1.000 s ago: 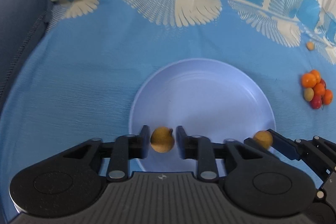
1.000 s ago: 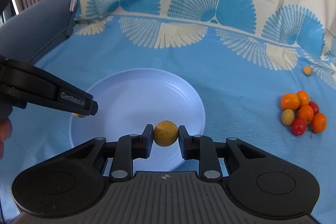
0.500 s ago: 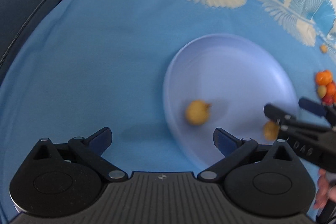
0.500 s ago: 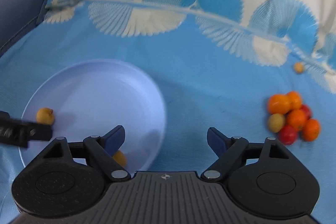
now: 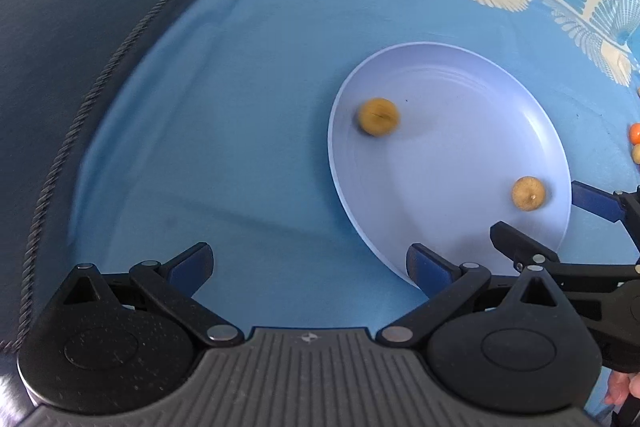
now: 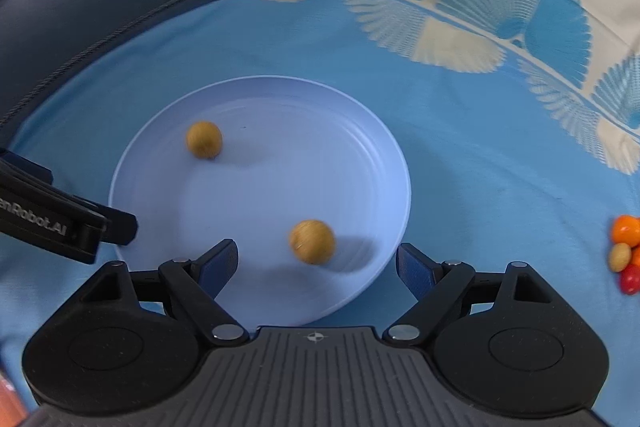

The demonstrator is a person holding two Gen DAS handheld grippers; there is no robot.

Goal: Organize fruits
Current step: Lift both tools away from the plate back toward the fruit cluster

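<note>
My right tongs [image 6: 316,263] hang nearest, over the near rim of the pale blue plate [image 6: 384,147], and their jaws are opening; a tan round fruit [image 6: 312,241] lies on the plate between them, but the pads do not touch it. My left tongs [image 5: 308,265] stand fully apart over the blue cloth [image 5: 240,107] just off the plate's left edge, with nothing between the jaws.

I take the plate as my landmark. The second tan fruit [image 6: 204,139] sits on its far left part, well apart from the first. Both look blurred at the edges, so I judge they may be rolling, though I cannot be sure.

Off the plate to its right, on the cloth, lies the cluster still to be sorted: an orange fruit [image 6: 626,229], a yellowish one [image 6: 620,257] touching it, and a red one [image 6: 630,279] just below. More may lie past the frame edge.

These fruits look small, light and smooth-skinned, round enough to slip sideways out of a pinch. The red and orange ones seem thin-skinned and soft, so I expect a hard squeeze would bruise or split them. I would take each one across its widest middle, pads level on opposite sides, closing gently. Those in the cluster touch, so I would start with an outer one, where a pad can get in without nudging its neighbours. Beyond the plate, the cloth's fan-patterned border [image 6: 460,27] rises at the back.
</note>
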